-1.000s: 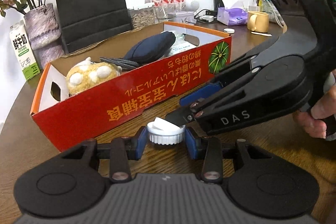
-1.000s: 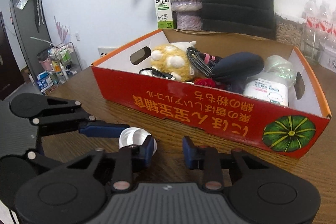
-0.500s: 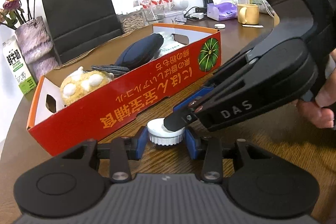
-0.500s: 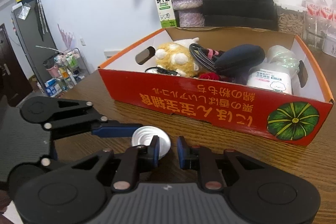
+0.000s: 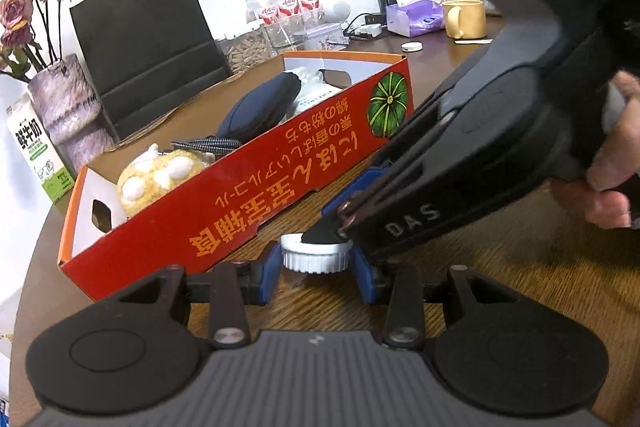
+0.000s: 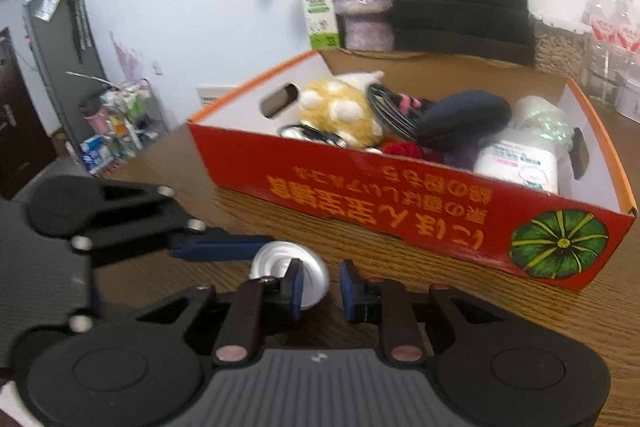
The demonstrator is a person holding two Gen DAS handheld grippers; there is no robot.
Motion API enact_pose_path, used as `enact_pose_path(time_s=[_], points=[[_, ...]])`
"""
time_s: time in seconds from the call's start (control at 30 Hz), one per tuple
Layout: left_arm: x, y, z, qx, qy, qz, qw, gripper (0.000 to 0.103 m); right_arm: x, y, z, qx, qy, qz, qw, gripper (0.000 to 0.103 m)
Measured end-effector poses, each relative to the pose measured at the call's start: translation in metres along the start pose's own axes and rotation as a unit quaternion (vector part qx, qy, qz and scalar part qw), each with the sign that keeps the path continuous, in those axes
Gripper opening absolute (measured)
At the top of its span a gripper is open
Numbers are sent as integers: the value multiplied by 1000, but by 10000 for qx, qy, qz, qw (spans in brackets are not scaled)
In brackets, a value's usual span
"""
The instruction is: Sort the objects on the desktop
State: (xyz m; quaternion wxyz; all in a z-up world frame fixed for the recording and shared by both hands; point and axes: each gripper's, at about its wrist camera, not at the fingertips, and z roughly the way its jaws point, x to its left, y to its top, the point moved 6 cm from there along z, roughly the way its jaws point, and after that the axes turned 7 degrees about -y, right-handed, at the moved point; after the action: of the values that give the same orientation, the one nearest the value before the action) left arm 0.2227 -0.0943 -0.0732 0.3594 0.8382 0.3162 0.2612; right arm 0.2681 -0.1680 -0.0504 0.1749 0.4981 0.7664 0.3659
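At the nine o'clock edge of the left wrist view a milk carton [image 5: 35, 147] stood beside a mottled vase [image 5: 66, 111] of dried roses, with a black paper bag [image 5: 148, 39] behind, toward eleven o'clock. The red cardboard box [image 5: 256, 199] ran diagonally across the wooden table [image 5: 520, 267], holding a yellow plush toy [image 5: 156, 179], a braided cable [image 5: 208, 145] and a dark navy pouch [image 5: 260, 103]. At the centre, just in front of the box, the white ribbed cap [image 5: 316, 257] sat on the table, pinched between the blue pads of the left gripper [image 5: 316, 265]. From three o'clock the right gripper [image 5: 336, 223] reached in, held by a hand [image 5: 612, 187]; one black fingertip rested on top of the cap. Toward one o'clock a yellow mug [image 5: 464, 19] and a purple tissue pack [image 5: 416, 21] stood well apart.

In the right wrist view the left gripper [image 6: 224, 247] entered from nine o'clock. The cap [image 6: 288, 267] lay just behind the right gripper's left finger, outside its gap. Its jaws were opening, a narrow space between the pads, nothing between them. The box [image 6: 400, 195] filled one to three o'clock.
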Motion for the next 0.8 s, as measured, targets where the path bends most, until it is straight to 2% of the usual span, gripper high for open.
enact_pose_path(time_s=[0.07,0.13,0.23,0.3,0.33,0.4,0.43,0.47,0.7,0.73,0.8], points=[[1,-2,0,22,2,21,10000,30,-7,-1,2,-2,-27,202,9998,20],[3,-3,1,71,-14,-17,10000,11,-13,-3,2,0,92,374,9993,10],[5,-6,5,157,-10,-46,9999,12,-14,-4,0,-35,87,369,9993,8],[6,-7,6,136,6,-81,9999,13,-14,-4,0,-68,54,365,9993,8],[7,-6,6,138,22,-102,9999,18,-15,-4,0,-70,56,386,9992,8],[9,-5,7,116,160,-113,9997,41,-17,-4,0,-77,38,442,9990,6],[10,-4,7,100,220,-107,9997,57,-18,-4,-1,-76,44,467,9989,6],[11,-4,8,83,227,-104,9997,62,-18,-4,0,-58,116,513,9986,5],[14,4,21,-10,-170,-264,9995,62,-16,-5,3,-38,208,556,9982,5],[15,5,24,-9,-239,-311,9992,59,-15,-5,3,-39,212,553,9982,5],[16,7,26,15,-498,-458,9977,44,-14,-5,2,-58,179,539,9984,5]])
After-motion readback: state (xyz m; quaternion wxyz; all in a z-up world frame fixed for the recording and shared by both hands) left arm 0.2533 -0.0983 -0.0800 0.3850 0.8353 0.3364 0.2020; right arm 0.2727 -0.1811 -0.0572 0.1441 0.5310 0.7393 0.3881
